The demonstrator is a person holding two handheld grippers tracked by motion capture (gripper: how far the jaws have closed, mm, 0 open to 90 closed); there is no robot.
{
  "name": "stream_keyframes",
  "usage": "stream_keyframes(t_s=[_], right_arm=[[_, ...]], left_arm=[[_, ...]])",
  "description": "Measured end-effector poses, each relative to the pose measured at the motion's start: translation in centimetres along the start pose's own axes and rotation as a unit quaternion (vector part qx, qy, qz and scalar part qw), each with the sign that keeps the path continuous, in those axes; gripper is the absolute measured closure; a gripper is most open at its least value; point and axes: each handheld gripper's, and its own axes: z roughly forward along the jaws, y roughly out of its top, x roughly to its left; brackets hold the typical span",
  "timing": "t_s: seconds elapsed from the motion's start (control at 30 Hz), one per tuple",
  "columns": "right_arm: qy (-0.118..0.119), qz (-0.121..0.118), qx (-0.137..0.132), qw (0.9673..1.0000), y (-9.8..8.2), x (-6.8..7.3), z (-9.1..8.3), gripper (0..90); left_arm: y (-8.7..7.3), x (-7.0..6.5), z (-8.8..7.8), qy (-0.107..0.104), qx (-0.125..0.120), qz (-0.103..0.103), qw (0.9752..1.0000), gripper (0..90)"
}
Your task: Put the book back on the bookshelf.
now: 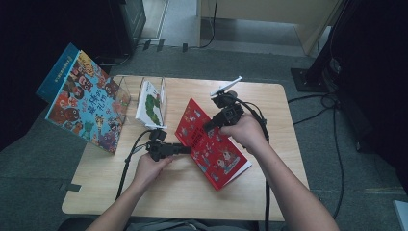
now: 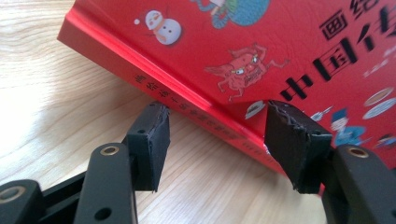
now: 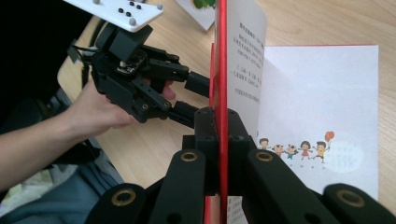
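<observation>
A red picture book lies on the wooden table, right of the middle. My right gripper is shut on its front cover and holds that cover up on edge. One page stands up with it, and a white page with drawn children lies flat below. My left gripper is open at the book's spine. Its pads stand apart on either side of the spine's edge without pressing on it. In the right gripper view, the left gripper sits just beyond the raised cover.
A clear book stand at the back left holds a white book with a green picture. A large colourful book leans beyond the table's left edge. Black cables trail from both grippers toward the front edge.
</observation>
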Motion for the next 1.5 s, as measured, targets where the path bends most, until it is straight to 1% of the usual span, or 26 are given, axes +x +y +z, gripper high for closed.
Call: stream_keyframes(t_s=[0.13,0.27,0.33,0.4,0.47,0.5,0.53,0.6,0.67,0.8,0.83,0.87,0.9,0.93,0.97,1.03,1.07,1.1,1.13,1.17,1.2,1.23,1.37,1.4,1.47,1.5], right_arm=[[0.009,-0.004,-0.019,0.9998,-0.6,-0.2,-0.5,88.4],[0.014,-0.015,-0.023,0.9995,-0.8,-0.2,-0.6,88.1],[0.020,-0.033,-0.029,0.9988,-1.0,0.5,-0.9,87.2],[0.026,-0.047,-0.035,0.9979,-1.2,1.0,-1.2,86.4],[0.037,-0.060,-0.050,0.9963,-1.4,1.1,-1.7,86.5],[0.043,-0.067,-0.055,0.9953,-1.5,1.0,-1.9,86.9],[0.053,-0.075,-0.067,0.9935,-1.7,0.8,-2.3,87.2],[0.070,-0.098,-0.087,0.9889,-2.3,0.4,-2.6,87.7],[0.080,-0.118,-0.103,0.9844,-2.9,0.0,-2.6,88.1],[0.116,-0.129,-0.138,0.9751,-4.1,-1.6,-2.8,88.6],[0.116,-0.129,-0.138,0.9751,-4.1,-1.6,-2.8,88.6],[0.132,-0.143,-0.147,0.9698,-4.7,-2.3,-2.9,88.5],[0.132,-0.143,-0.147,0.9698,-4.7,-2.3,-2.9,88.5],[0.132,-0.159,-0.148,0.9670,-4.9,-2.6,-2.9,88.5],[0.133,-0.162,-0.146,0.9669,-5.0,-2.6,-2.8,88.5],[0.135,-0.168,-0.150,0.9650,-5.0,-2.7,-2.8,88.4],[0.137,-0.177,-0.153,0.9626,-5.0,-2.7,-2.8,88.1],[0.138,-0.179,-0.154,0.9619,-5.0,-2.7,-2.8,87.8],[0.139,-0.182,-0.154,0.9612,-5.0,-2.8,-2.8,86.5],[0.132,-0.188,-0.156,0.9608,-5.0,-2.8,-2.7,84.2],[0.119,-0.196,-0.155,0.9610,-4.9,-2.8,-2.6,82.2],[0.113,-0.200,-0.152,0.9613,-5.0,-2.8,-2.5,80.3],[0.102,-0.209,-0.153,0.9605,-4.9,-3.0,-2.2,78.2],[0.097,-0.212,-0.152,0.9606,-4.8,-2.8,-2.1,76.8],[0.085,-0.212,-0.149,0.9621,-4.5,-2.5,-2.1,74.2],[0.085,-0.212,-0.149,0.9621,-4.5,-2.5,-2.1,74.2]], left_arm=[[0.5,0.0,-0.2,-0.009,-0.005,0.004,0.9999,39.1],[0.8,0.0,-0.3,-0.014,0.000,0.010,0.9999,33.6],[1.2,0.2,-0.6,-0.031,0.003,0.007,0.9995,31.2],[1.3,-0.1,-1.1,-0.037,-0.009,0.023,0.9990,32.7],[1.6,-0.2,-1.7,-0.057,-0.021,0.021,0.9979,32.5],[1.6,-0.2,-1.7,-0.057,-0.021,0.021,0.9979,33.1],[1.8,-0.4,-2.4,-0.076,-0.031,0.027,0.9962,34.8],[2.0,-0.9,-3.0,-0.073,-0.032,0.050,0.9956,36.9],[2.2,-1.5,-3.8,-0.052,-0.034,0.090,0.9940,40.4],[2.5,-2.1,-4.8,-0.053,-0.041,0.111,0.9916,51.0],[2.7,-2.2,-5.3,-0.061,-0.040,0.116,0.9906,51.0],[2.8,-2.4,-5.9,-0.066,-0.045,0.130,0.9883,56.7],[2.8,-2.4,-5.9,-0.066,-0.045,0.130,0.9883,58.6],[3.1,-2.6,-6.6,-0.068,-0.048,0.149,0.9853,60.9],[3.2,-2.7,-6.9,-0.069,-0.048,0.155,0.9842,62.2],[3.3,-2.8,-7.1,-0.070,-0.046,0.161,0.9833,64.5],[3.5,-2.9,-7.7,-0.075,-0.046,0.177,0.9804,65.7],[3.5,-2.9,-7.7,-0.075,-0.046,0.177,0.9804,67.1],[3.5,-3.2,-8.3,-0.079,-0.045,0.190,0.9775,68.9],[3.5,-3.2,-8.3,-0.079,-0.045,0.190,0.9775,70.6],[3.5,-3.7,-8.7,-0.075,-0.039,0.212,0.9737,72.4],[3.6,-3.9,-8.9,-0.074,-0.034,0.220,0.9721,73.6],[3.8,-4.4,-9.4,-0.062,-0.026,0.230,0.9708,74.5],[4.0,-4.6,-9.7,-0.052,-0.026,0.227,0.9721,74.4],[3.9,-5.1,-10.0,-0.035,-0.028,0.246,0.9683,74.6],[3.9,-5.1,-10.0,-0.035,-0.028,0.246,0.9683,75.0]])
